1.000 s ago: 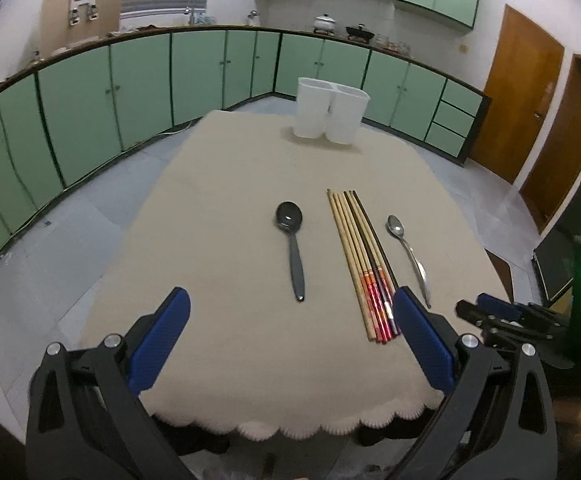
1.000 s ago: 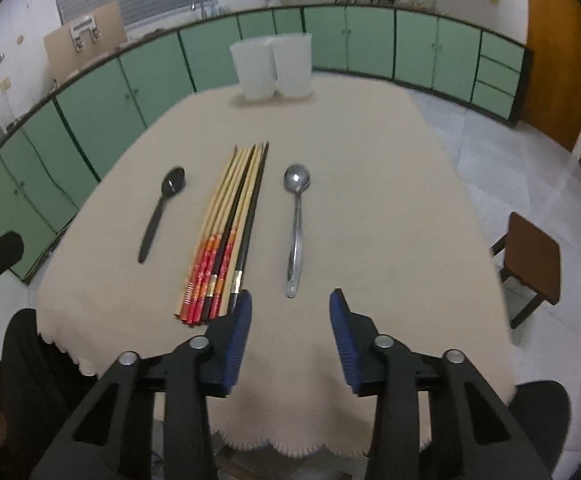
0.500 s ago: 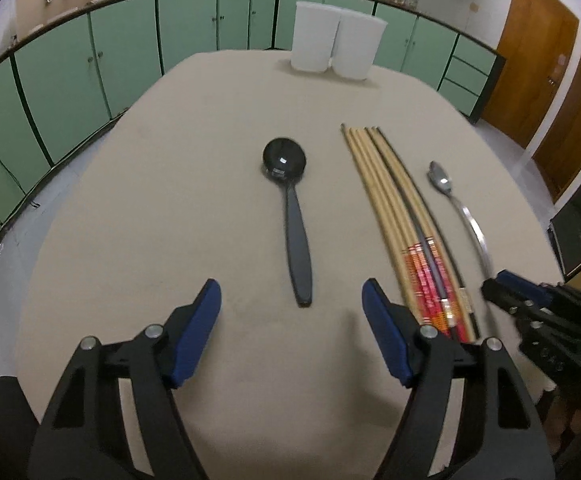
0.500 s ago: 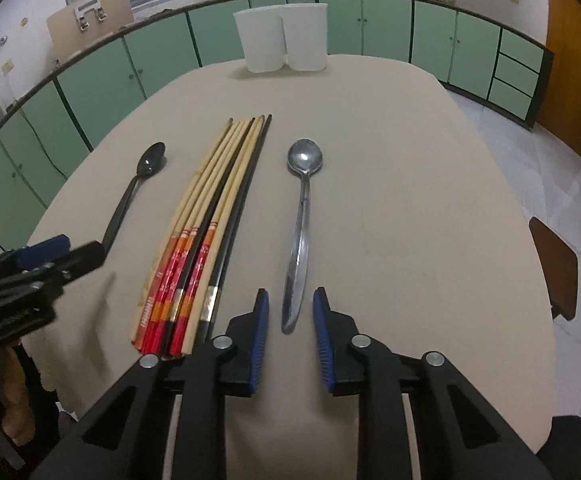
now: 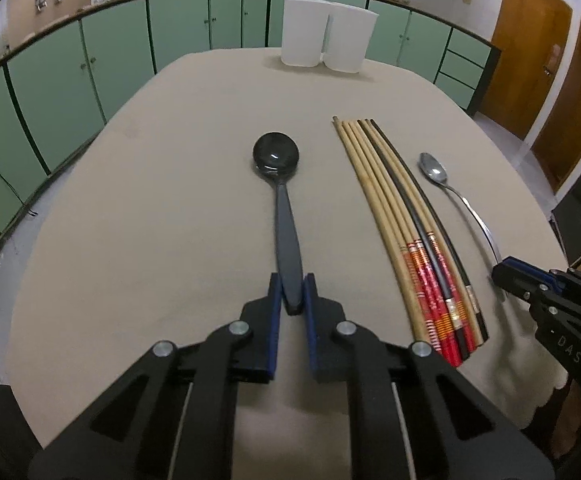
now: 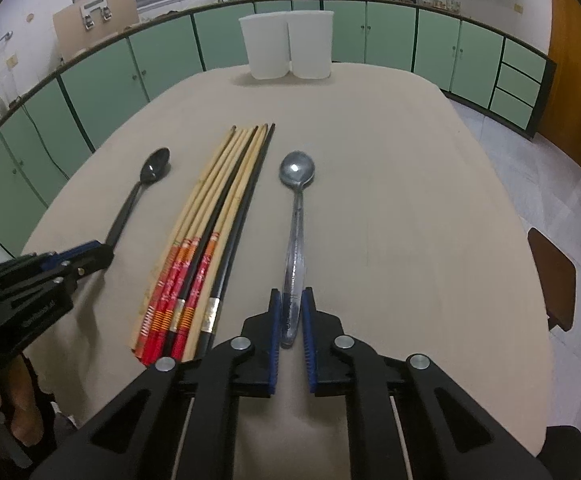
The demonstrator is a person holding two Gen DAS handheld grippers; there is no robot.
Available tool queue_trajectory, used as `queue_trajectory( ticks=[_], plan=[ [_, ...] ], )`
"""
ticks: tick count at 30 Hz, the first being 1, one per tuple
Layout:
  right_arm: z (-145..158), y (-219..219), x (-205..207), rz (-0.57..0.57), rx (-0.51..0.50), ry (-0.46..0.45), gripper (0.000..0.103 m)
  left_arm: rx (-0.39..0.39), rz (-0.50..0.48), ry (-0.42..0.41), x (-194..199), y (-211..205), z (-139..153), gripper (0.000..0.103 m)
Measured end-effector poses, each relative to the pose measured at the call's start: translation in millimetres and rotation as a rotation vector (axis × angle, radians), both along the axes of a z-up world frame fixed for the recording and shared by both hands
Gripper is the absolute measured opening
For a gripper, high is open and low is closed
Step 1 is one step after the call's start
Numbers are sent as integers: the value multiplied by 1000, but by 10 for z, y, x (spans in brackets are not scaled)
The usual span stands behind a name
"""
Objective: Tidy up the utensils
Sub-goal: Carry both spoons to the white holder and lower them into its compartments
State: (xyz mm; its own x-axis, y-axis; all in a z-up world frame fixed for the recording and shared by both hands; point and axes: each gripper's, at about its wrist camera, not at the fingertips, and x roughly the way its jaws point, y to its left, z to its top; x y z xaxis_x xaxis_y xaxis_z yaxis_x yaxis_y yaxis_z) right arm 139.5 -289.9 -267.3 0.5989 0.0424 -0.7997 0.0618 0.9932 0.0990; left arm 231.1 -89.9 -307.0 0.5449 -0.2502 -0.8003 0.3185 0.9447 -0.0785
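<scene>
A broad oval table covered in a beige cloth (image 5: 138, 216) fills both views, with a run of pale green kitchen cabinets (image 5: 70, 76) curving behind it. At the far end of the table stand two tall white plastic containers (image 5: 326, 34), side by side and touching. In the middle of the cloth lies a bundle of long chopsticks (image 6: 214, 232), mostly pale bamboo with red and orange patterned ends plus two black ones, laid parallel with the patterned ends toward the near edge. The left gripper (image 5: 290, 292) is low over the near part of the table, its blue-padded fingers clenched on the end of the handle of a black plastic spoon (image 5: 280, 192), which lies flat on the cloth to the left of the chopsticks (bowl pointing toward the containers). The right gripper (image 6: 291, 312) is likewise closed around the handle end of a shiny metal spoon (image 6: 296, 208), which rests on the cloth just right of the chopsticks, bowl also pointing away. Both spoons lie apart from the chopstick bundle, one on each side, and each gripper shows at the edge of the other's view.
</scene>
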Motion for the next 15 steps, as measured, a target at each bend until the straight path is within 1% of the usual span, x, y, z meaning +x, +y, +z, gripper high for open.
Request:
queue_trajectory(
  ticks=[2, 6, 9, 12, 15],
  plan=[
    [79, 5, 2, -2, -2, -8, 10, -3, -1, -8, -3, 9, 81, 10],
    [310, -42, 21, -14, 8, -27, 10, -32, -8, -50, -41, 40, 433, 10],
    [503, -66, 71, -16, 6, -41, 10, -35, -24, -89, -51, 43, 693, 10],
    [705, -72, 139, -1, -6, -62, 10, -44, -42, -111, -10, 50, 902, 10],
    [893, -71, 235, 19, -28, -80, 10, -42, -60, -126, 54, 38, 1044, 10]
  ],
)
